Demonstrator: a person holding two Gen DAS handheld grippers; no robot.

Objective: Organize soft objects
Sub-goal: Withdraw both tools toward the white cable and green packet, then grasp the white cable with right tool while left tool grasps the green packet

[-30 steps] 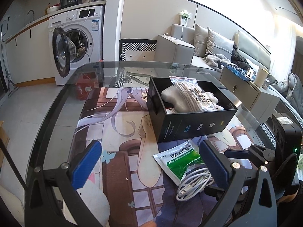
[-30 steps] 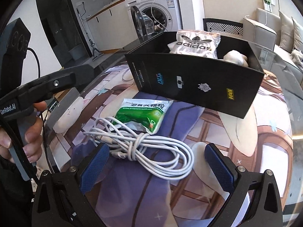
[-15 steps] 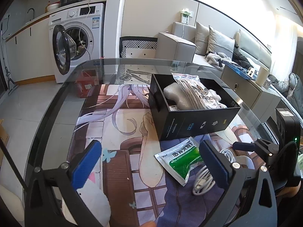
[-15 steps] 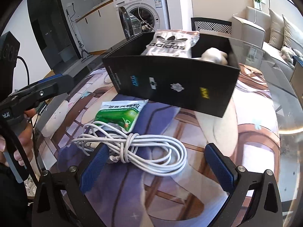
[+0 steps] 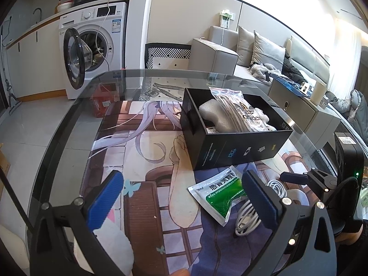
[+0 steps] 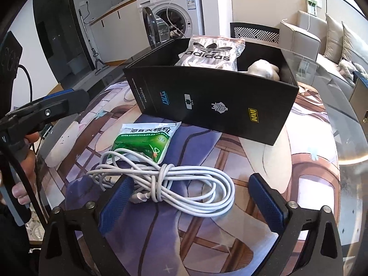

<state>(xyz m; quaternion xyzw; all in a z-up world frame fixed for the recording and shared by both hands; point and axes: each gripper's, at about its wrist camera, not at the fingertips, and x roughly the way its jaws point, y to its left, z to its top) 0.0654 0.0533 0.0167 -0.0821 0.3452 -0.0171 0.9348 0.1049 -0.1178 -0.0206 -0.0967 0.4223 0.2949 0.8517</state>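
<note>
Both the left gripper (image 5: 184, 197) and right gripper (image 6: 191, 197) gape wide, the coiled white cable (image 6: 170, 184) lying between the right one's fingers, the black box (image 6: 214, 96) beyond.

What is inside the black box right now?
The black box holds an adidas bag leaning on pale foam padding, plus a whitish soft lump. Whatever lies beneath them on the box floor is covered.

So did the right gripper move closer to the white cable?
Yes. The right gripper has come down and forward: its jaws, wide open, now straddle the white cable, and the black box looms larger.
</note>
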